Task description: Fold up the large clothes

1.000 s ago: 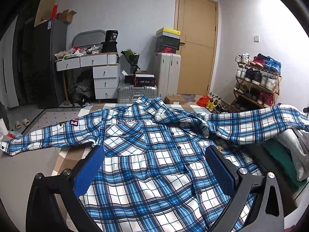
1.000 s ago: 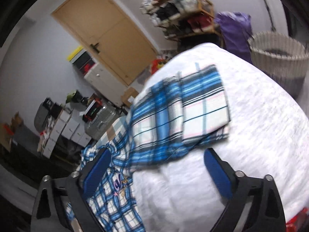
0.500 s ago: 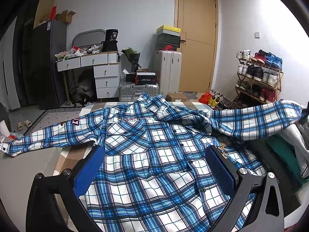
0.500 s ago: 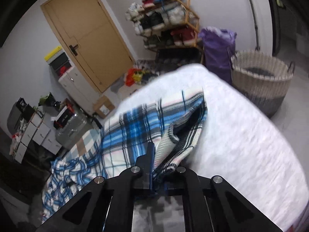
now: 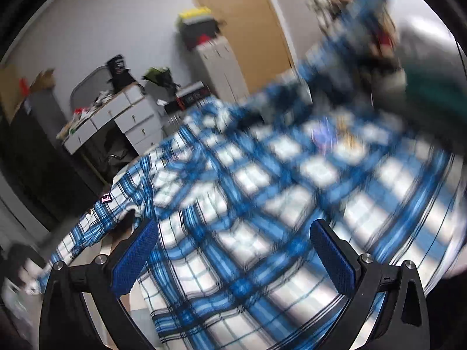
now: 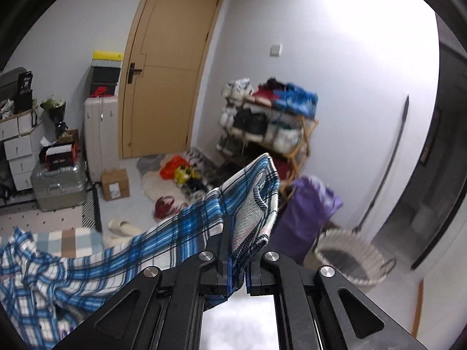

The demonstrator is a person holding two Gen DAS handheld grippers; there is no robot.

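A large blue-and-white plaid shirt lies spread out, blurred by motion in the left wrist view. My left gripper is open and empty just above the shirt's body. My right gripper is shut on the cuff of the shirt's sleeve and holds it lifted in the air. The sleeve trails down to the left to the rest of the shirt.
A wooden door, a white suitcase and a silver case stand at the back. A shoe rack, a purple bag and a woven basket are on the right. A white drawer unit stands left.
My right gripper has raised the sleeve cuff well above the bed. My left gripper has swung and tilted fast over the shirt, still open.
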